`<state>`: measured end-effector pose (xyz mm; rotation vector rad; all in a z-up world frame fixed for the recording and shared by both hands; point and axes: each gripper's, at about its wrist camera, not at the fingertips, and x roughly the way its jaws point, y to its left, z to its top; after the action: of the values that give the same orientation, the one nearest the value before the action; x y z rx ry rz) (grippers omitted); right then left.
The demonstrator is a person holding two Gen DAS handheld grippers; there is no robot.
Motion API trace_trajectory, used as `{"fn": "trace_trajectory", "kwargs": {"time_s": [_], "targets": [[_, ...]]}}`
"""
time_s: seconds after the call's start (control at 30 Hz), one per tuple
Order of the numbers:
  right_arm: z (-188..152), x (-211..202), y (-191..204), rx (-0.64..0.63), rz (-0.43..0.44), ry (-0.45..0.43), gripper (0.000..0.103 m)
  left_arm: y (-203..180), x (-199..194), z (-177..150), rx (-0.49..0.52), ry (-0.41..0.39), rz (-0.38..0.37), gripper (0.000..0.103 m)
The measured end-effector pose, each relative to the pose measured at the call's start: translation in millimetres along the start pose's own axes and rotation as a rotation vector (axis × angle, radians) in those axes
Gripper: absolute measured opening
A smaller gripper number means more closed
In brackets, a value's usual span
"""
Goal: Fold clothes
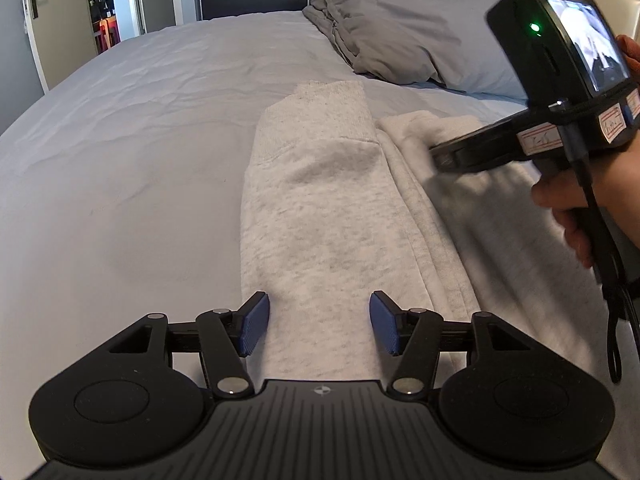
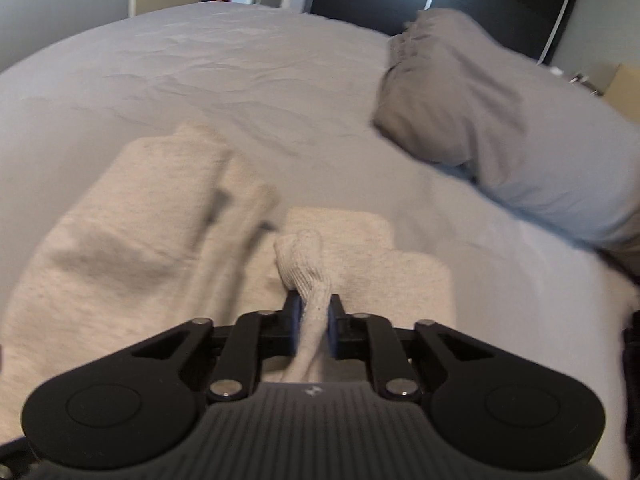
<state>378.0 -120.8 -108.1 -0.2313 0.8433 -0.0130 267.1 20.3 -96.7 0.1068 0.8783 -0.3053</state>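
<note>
A light heather-grey sweatshirt (image 1: pixel 320 208) lies on the bed, one side folded over lengthwise with its ribbed hem at the far end. My left gripper (image 1: pixel 319 326) hovers open just above its near part, nothing between the blue pads (image 1: pixel 253 325). In the right wrist view the same sweatshirt (image 2: pixel 120 224) is blurred by motion. My right gripper (image 2: pixel 313 326) is shut on a ribbed cuff (image 2: pixel 306 268), which sticks up bunched beyond the pads. The left wrist view shows the right gripper (image 1: pixel 444 158) from the side, low over the garment's right part, held by a hand (image 1: pixel 576 208).
The grey bed sheet (image 1: pixel 140 140) spreads wide to the left and far side. Grey pillows (image 1: pixel 400 28) lie at the head of the bed on the right. A door (image 1: pixel 44 8) and a dark wardrobe stand beyond the bed.
</note>
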Motion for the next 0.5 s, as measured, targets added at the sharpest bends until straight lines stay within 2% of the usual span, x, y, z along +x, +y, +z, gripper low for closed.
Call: {"fn": "trace_trajectory", "kwargs": {"time_s": [0.33, 0.4, 0.5], "targets": [[5, 9, -17, 0.064, 0.06, 0.004, 0.016, -2, 5, 2, 0.012, -0.004, 0.021, 0.054], [6, 10, -21, 0.077, 0.072, 0.005, 0.019, -2, 4, 2, 0.014, -0.001, 0.023, 0.054], [7, 3, -26, 0.098, 0.103, 0.022, 0.031, -5, 2, 3, 0.02, 0.012, 0.033, 0.054]]}}
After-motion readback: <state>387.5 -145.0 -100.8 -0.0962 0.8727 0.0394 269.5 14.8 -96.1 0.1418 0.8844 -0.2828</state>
